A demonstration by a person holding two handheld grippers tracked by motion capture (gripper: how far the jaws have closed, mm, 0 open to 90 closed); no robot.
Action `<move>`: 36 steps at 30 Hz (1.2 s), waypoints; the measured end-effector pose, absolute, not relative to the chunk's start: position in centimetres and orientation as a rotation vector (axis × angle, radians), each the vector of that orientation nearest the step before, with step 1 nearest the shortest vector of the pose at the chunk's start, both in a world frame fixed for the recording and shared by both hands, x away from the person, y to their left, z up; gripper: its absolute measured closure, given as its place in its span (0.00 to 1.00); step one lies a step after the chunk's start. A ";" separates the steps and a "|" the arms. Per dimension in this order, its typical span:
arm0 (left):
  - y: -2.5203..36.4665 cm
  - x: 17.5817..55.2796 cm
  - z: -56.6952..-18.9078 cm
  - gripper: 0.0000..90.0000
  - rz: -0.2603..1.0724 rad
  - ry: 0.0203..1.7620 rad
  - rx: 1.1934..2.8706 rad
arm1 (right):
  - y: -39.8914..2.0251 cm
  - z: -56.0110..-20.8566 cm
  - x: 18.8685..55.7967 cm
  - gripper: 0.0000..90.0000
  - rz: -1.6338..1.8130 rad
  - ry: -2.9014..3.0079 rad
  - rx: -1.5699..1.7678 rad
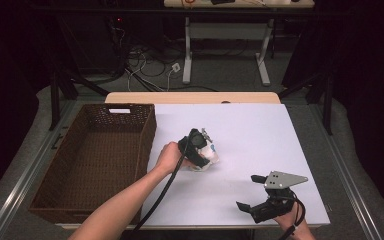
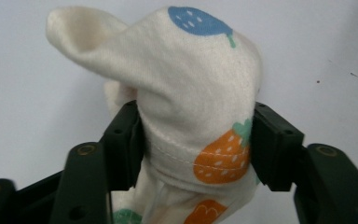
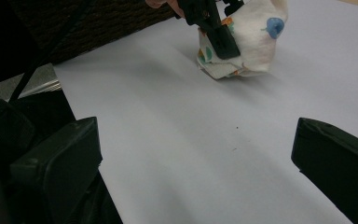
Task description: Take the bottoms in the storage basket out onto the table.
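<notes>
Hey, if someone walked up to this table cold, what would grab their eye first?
Probably the cream cloth printed with blue and orange fruit, bunched near the middle of the white table, with the left tongs set on either side of it. Next, the big brown wicker basket along the table's left edge. The right tongs wait open near the front right corner, holding nothing.

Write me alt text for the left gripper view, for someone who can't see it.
A bunched cream cloth printed with orange, blue and green fruit sits between the left gripper's two black jaws, which touch it on both sides. It rests on a plain white table, with one floppy end sticking up to the upper left.
</notes>
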State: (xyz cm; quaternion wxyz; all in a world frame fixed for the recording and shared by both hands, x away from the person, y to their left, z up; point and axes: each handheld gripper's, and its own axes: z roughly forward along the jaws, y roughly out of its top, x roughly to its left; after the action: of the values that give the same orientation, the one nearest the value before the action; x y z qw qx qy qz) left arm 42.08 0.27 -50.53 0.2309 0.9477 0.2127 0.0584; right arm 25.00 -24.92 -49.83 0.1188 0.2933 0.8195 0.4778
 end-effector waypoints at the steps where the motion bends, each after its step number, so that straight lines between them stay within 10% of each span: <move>1: 0.3 42.1 -50.5 0.43 0.159 0.591 2.602 | -24.9 -49.8 25.0 0.01 1.397 2.396 0.858; 5: 0.6 41.7 -50.0 0.21 0.191 0.638 2.563 | -24.9 -49.8 24.9 0.01 1.391 2.398 0.859; 14: 1.8 40.4 -48.7 0.06 0.146 0.644 2.566 | -24.8 -49.8 24.9 0.01 1.395 2.400 0.858; 36: 5.0 38.0 -46.8 0.00 0.152 0.634 2.598 | -24.9 -49.8 24.9 0.01 1.388 2.402 0.866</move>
State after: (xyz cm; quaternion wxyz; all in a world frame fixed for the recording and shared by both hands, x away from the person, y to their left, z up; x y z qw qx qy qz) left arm 38.01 4.96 -46.83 0.2294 0.9441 0.2303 0.0554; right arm 24.90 -24.90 -49.77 0.1176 0.2959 0.8208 0.4743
